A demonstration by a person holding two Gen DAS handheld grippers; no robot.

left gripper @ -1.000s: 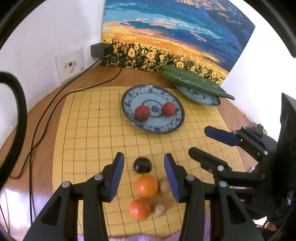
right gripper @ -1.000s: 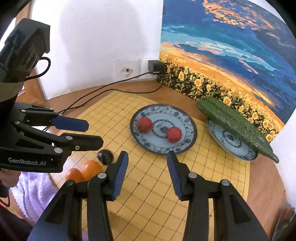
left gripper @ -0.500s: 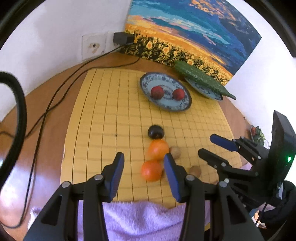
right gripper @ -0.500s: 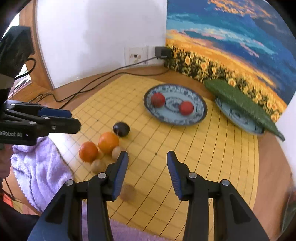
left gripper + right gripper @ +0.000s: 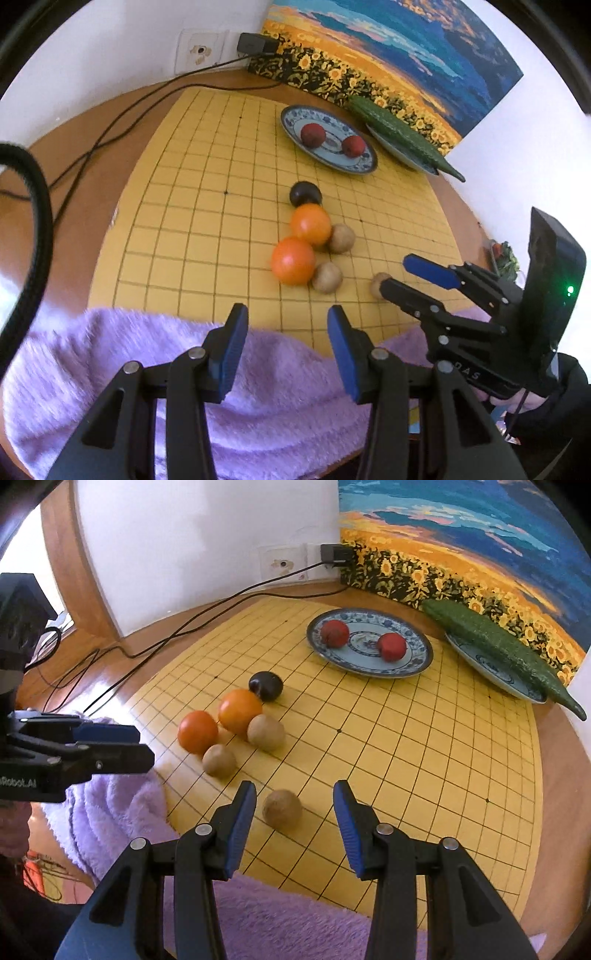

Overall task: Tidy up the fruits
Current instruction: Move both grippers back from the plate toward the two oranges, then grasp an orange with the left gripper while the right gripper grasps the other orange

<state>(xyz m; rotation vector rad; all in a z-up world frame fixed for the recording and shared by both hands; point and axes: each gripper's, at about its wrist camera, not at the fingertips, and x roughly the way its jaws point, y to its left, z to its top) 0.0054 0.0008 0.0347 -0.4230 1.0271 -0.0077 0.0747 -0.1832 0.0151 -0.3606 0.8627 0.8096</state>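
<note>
Two oranges [image 5: 293, 260] [image 5: 310, 223], a dark plum [image 5: 304, 194] and two brown fruits [image 5: 341, 238] [image 5: 327, 277] cluster on the yellow grid board [image 5: 406, 757]. A third brown fruit [image 5: 282, 808] lies apart from them, between the fingers of my right gripper [image 5: 294, 794], which is open and not touching it. My left gripper [image 5: 286, 321] is open and empty over the purple towel's edge, short of the oranges. At the back, a blue patterned plate [image 5: 369, 672] holds two red fruits [image 5: 334, 633] [image 5: 391, 646].
A cucumber [image 5: 495, 642] lies across a second plate [image 5: 491, 672] by the sunflower painting [image 5: 461, 554]. A purple towel [image 5: 110, 369] covers the board's near edge. Black cables [image 5: 166, 638] run from the wall socket over the wooden table at left.
Both grippers drew back toward the near edge and sank. The oranges, once between the left fingers, now lie ahead of them. A brown fruit has come between the right fingers.
</note>
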